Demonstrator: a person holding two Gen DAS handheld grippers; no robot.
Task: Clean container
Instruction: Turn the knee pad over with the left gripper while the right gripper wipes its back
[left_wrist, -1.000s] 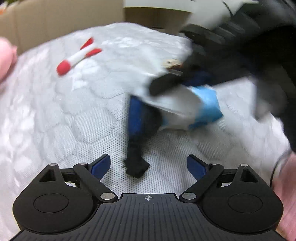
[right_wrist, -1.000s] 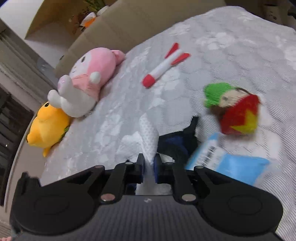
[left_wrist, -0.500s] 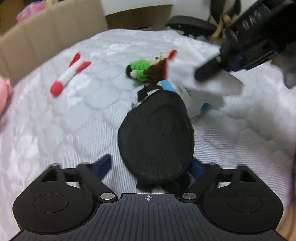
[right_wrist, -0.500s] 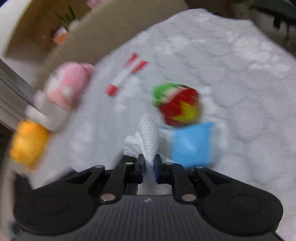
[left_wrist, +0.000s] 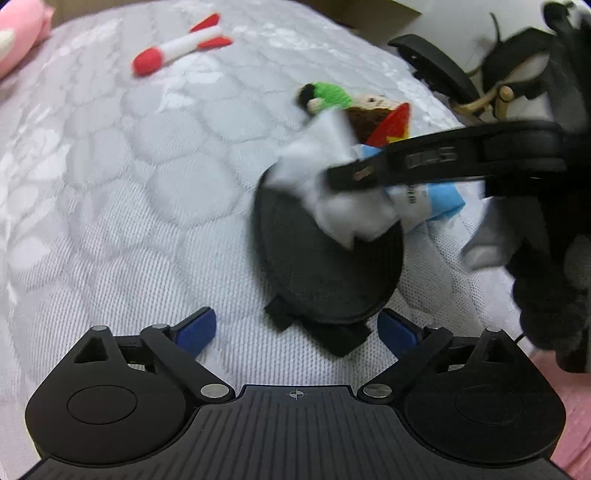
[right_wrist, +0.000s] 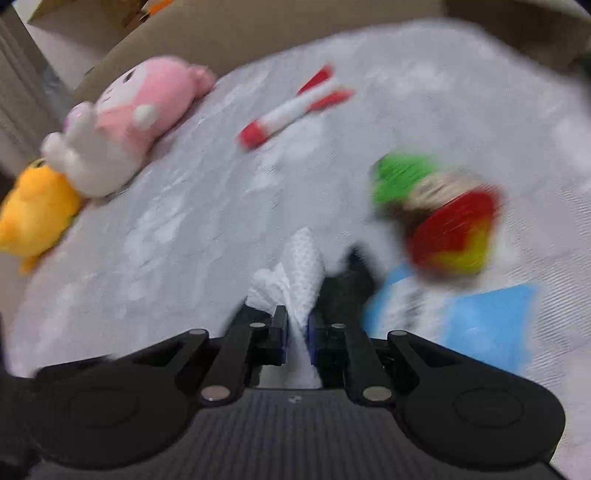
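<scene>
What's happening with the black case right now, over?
Left gripper jaws opening, nothing pressed. Right gripper shut on white wipe, wipe over the black oval case. Blue packet and knitted doll close behind.

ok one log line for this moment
left claw: opening, empty | right claw: shut on white wipe | wipe on black case

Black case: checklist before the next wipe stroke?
1. White wipe clamped in right tool: ok.
2. Wipe reaches black case: ok, it overlaps the far end; contact cannot tell.
3. Left tool steadying case: not ok, its jaws are opening, pads clear of the case.
4. Case flat on the quilt: ok.
5. Knitted toy and blue packet clear of stroke: not ok, right beside the case.
</scene>
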